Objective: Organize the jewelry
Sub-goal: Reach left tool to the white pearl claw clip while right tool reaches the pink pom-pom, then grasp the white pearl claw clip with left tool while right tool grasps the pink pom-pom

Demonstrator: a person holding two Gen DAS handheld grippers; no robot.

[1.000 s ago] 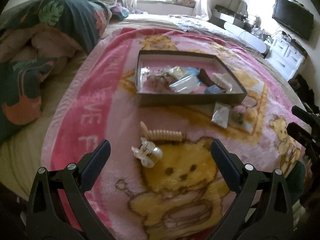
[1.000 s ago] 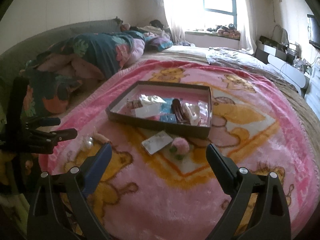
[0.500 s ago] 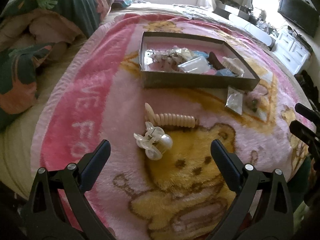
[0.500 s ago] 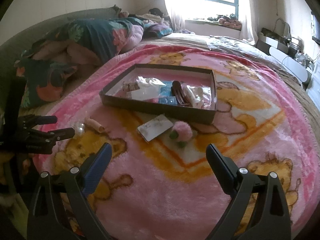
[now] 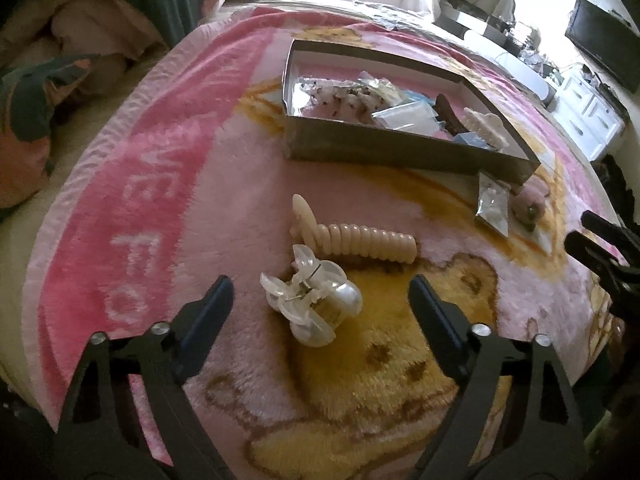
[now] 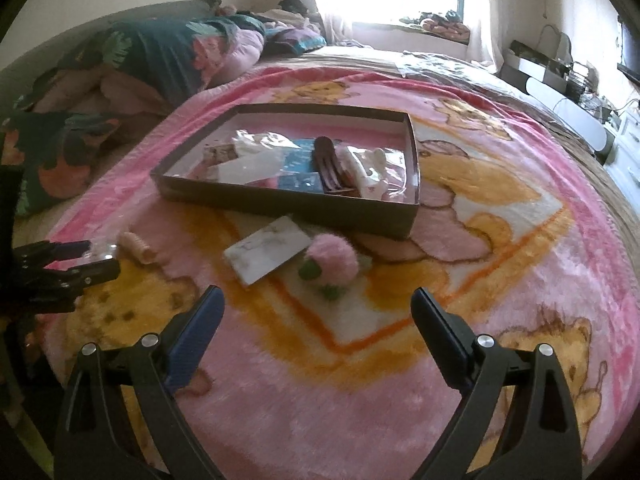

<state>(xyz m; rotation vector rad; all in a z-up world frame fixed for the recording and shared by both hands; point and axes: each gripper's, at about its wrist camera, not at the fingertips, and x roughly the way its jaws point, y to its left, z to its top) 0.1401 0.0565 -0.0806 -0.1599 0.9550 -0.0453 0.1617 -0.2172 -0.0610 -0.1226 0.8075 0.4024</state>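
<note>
The left gripper [image 5: 320,300] hangs wide open around the clear pearl claw clip [image 5: 310,300] on the plush blanket [image 5: 160,200]; that glossy, lumpy clip could squirt sideways. The right gripper [image 6: 316,312], also wide, holds nothing near the pink pompom [image 6: 334,260].

I take the shallow brown cardboard tray [image 5: 404,152] on the pink fleece bear blanket [image 5: 168,184] as my landmark. In front of it lies the cream ribbed plastic hair clip [image 5: 360,240], with the clear pearl-topped claw clip [image 5: 314,304] just before that. Right of these, beside the tray's near corner, lie a clear plastic packet [image 5: 494,208] and a pink fluffy pompom [image 5: 530,206].
</note>
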